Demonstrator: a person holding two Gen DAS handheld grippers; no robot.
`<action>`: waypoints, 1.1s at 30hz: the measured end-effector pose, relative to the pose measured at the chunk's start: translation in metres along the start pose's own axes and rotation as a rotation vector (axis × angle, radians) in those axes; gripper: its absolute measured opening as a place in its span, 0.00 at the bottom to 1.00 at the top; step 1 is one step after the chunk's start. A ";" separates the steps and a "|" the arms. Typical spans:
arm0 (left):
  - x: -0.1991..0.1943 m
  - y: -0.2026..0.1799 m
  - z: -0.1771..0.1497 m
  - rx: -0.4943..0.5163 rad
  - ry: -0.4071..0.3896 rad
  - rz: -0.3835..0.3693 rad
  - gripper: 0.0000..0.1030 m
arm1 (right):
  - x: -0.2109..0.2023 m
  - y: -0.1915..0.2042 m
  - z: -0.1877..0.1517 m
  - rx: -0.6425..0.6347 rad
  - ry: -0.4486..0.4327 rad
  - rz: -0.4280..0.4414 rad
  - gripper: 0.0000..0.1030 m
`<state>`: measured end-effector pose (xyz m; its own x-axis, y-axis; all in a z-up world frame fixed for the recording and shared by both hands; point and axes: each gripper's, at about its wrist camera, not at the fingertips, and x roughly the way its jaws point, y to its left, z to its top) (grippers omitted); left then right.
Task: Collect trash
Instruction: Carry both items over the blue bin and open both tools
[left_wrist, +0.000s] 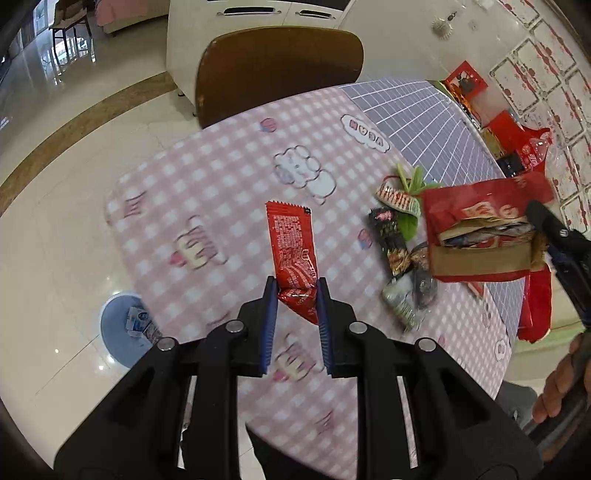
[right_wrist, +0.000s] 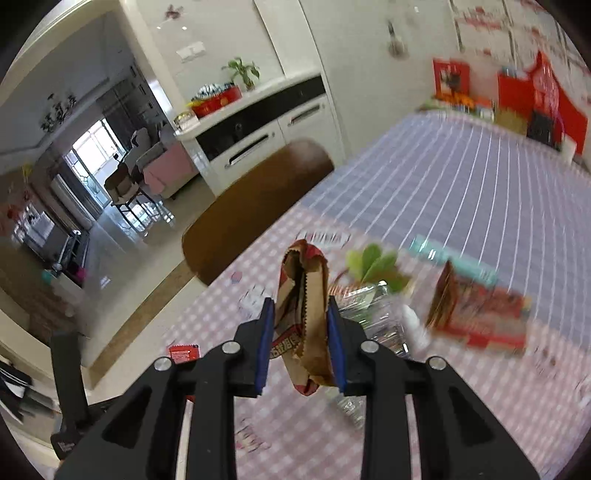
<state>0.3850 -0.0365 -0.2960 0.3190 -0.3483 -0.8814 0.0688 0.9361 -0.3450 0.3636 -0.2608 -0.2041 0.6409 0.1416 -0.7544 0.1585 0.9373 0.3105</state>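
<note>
Two claws are loaded: the left claw (left_wrist: 295, 295) pinches a red sachet (left_wrist: 294, 254) by its lower end, long axis pointing away, lifted off the surface (left_wrist: 207, 177); the right claw (right_wrist: 301, 314) clamps a paper bag (right_wrist: 304, 295). The bin (left_wrist: 118, 332) sits on the floor down-left, nearer the left claw.
</note>
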 end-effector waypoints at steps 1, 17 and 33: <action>-0.002 0.003 -0.004 0.002 0.002 0.000 0.20 | 0.003 0.003 -0.005 -0.002 0.006 -0.008 0.26; -0.060 0.144 -0.055 -0.163 0.011 0.088 0.20 | 0.039 0.167 -0.094 -0.199 0.183 0.198 0.26; -0.081 0.279 -0.104 -0.375 0.131 0.142 0.21 | 0.076 0.293 -0.185 -0.403 0.324 0.254 0.26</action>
<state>0.2796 0.2473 -0.3544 0.1761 -0.2434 -0.9538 -0.3238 0.9007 -0.2896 0.3202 0.0838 -0.2772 0.3483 0.4093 -0.8433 -0.3096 0.8994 0.3087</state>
